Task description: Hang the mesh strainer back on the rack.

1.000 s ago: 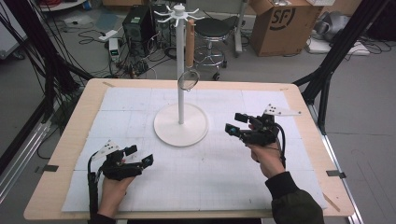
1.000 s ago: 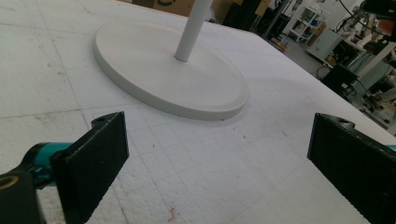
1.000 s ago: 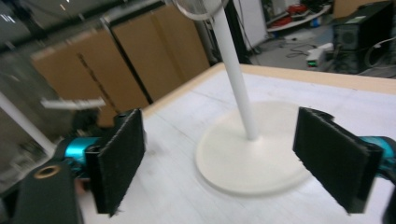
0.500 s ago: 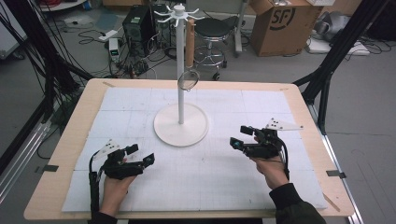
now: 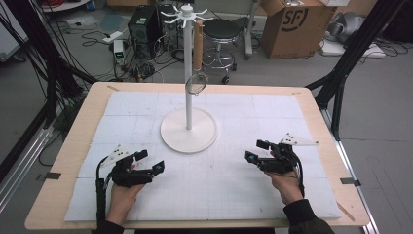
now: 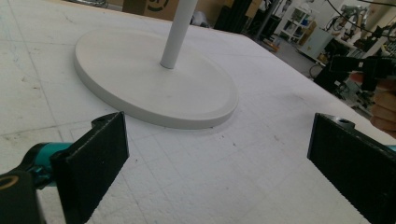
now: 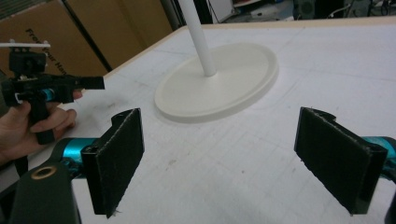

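The stand (image 5: 188, 129), a white pole rising from a round white base, is set at the middle of the table (image 5: 73, 141), toward its far edge. A small ring (image 5: 196, 84) is seen hanging partway up the pole. The left gripper (image 5: 152, 163) and right gripper (image 5: 256, 150) are held near the front edge, well apart from the base, each with jaws spread wide and nothing between them. Open white mat (image 5: 214, 180) is left between the two.
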Tool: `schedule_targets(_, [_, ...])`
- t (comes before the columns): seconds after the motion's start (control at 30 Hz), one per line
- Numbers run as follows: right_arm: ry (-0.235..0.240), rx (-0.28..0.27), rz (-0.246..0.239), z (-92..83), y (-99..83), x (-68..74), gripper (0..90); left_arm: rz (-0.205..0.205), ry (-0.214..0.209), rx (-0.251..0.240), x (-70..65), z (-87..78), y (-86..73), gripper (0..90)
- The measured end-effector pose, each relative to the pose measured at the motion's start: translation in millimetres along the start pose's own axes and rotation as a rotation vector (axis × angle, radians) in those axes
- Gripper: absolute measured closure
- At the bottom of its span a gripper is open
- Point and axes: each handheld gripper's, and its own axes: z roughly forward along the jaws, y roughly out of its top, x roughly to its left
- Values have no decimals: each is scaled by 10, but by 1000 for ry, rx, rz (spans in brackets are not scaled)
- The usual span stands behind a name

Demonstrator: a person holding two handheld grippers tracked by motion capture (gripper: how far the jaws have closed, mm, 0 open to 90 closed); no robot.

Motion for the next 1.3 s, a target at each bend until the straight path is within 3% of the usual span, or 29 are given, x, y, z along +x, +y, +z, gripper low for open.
schedule_targets(0.17, [-8,29,7,0,-16,14,137,3,-1,6,-3,7,-4,60])
schedule_targets(0.4, [-14,-13,69,-82,-172,-76,137,12,6,16,-7,23,-11,60])
schedule_targets(0.5, [-21,-52,67,-126,-175,-77,139,15,9,25,-14,31,-13,60])
schedule_targets(0.83, [-27,-25,71,-106,-245,-80,141,15,6,30,-17,33,-15,60])
schedule_targets(1.3, [-20,-42,84,-99,-265,-107,141,19,13,36,-19,40,-17,60])
